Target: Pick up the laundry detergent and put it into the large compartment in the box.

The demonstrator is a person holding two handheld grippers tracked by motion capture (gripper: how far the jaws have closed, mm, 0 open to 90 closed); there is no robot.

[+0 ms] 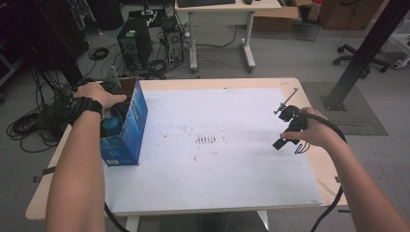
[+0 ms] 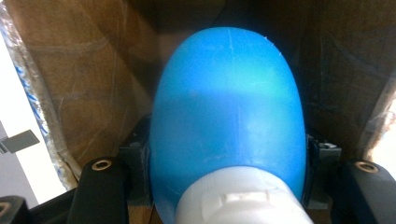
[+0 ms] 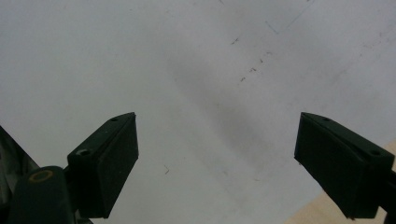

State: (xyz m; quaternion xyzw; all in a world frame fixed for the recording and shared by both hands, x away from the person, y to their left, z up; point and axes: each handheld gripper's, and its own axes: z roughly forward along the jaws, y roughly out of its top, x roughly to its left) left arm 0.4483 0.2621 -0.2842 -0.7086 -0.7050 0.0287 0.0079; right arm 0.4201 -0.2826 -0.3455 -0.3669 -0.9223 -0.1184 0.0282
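Note:
A blue plastic bottle (image 2: 229, 107) with a white cap (image 2: 243, 198) lies between the jaws of my left gripper (image 2: 229, 156), which is shut on its sides. Bottle and gripper are inside an open blue cardboard box (image 1: 129, 126) at the table's left edge; brown inner walls (image 2: 84, 88) surround the bottle. In the high view a hand with a black wristwatch (image 1: 87, 105) reaches into the box, and a bit of the bottle (image 1: 111, 124) shows under it. My right gripper (image 3: 217, 163) stands open over the white sheet (image 3: 187, 70) with nothing between its jaws, held near the table's right side (image 1: 283, 140).
The white sheet (image 1: 217, 169) covers most of the wooden table (image 1: 309, 92). On the floor behind are computer towers (image 1: 135, 46), cable tangles (image 1: 29, 125) and a desk (image 1: 222, 29). A black metal post (image 1: 362, 53) stands at the right rear.

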